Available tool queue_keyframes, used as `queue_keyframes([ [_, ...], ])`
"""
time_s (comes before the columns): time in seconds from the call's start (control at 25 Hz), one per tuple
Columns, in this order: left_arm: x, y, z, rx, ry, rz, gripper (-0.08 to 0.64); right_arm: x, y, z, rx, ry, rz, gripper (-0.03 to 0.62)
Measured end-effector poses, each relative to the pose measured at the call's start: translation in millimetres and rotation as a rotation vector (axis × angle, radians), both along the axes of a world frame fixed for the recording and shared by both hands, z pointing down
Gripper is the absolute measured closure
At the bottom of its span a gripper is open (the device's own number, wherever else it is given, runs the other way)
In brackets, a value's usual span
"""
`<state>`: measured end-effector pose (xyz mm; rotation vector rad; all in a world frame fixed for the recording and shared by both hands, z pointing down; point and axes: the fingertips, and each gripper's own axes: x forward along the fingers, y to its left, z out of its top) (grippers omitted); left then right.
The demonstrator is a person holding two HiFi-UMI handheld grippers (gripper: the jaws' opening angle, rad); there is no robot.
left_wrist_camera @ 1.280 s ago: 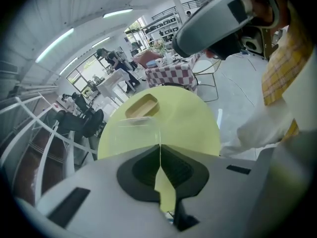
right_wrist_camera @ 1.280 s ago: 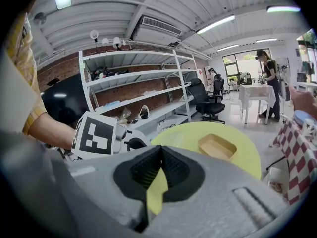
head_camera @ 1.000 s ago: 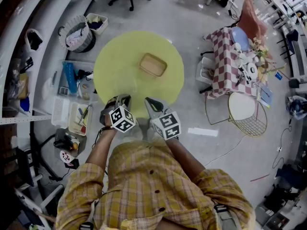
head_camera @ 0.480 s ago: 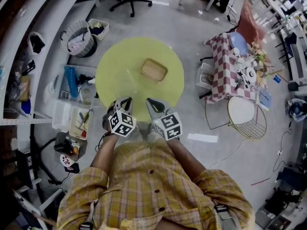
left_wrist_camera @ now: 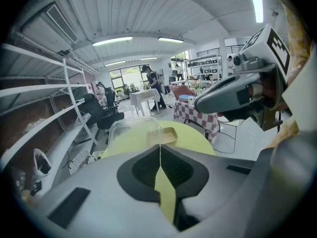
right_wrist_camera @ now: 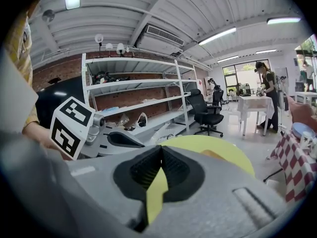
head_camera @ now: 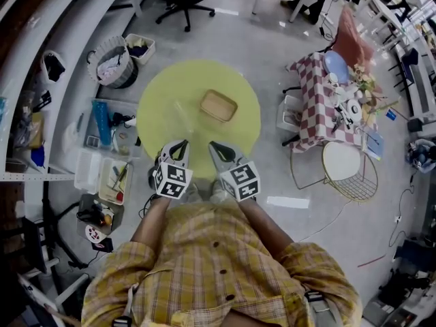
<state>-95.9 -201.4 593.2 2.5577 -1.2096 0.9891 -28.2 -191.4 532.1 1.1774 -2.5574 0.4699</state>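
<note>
A round yellow-green table (head_camera: 158,101) is standing on the grey floor, directly in front of the person. The left tongs (head_camera: 174,146) and the right tongs (head_camera: 218,148) are hovering side by side at the table's near edge, close together but not touching. Each pair is clenched: the jaws are meeting at their tips and gripping nothing, with only the table colour showing through the gap below. A clear plastic rectangular container (left_wrist_camera: 130,132) is sitting on the table ahead of the left tongs, apart from them. A shallow tan rectangular tray (head_camera: 219,105) is lying just beside it, near the table's middle and ahead of the right tongs.
</note>
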Motion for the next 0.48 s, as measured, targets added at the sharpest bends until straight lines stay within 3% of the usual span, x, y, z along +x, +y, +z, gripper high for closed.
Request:
queue_keyframes([
  [0.16,2,0,-14,0.001,0.087,-0.035,0.548,2,-2,-5,0.010,-0.005,0.001,0.595],
  [0.48,1,-2,-42,0.032,0.178,-0.073,0.548,0,-4,-13,0.021,-0.030,0.005,0.595],
])
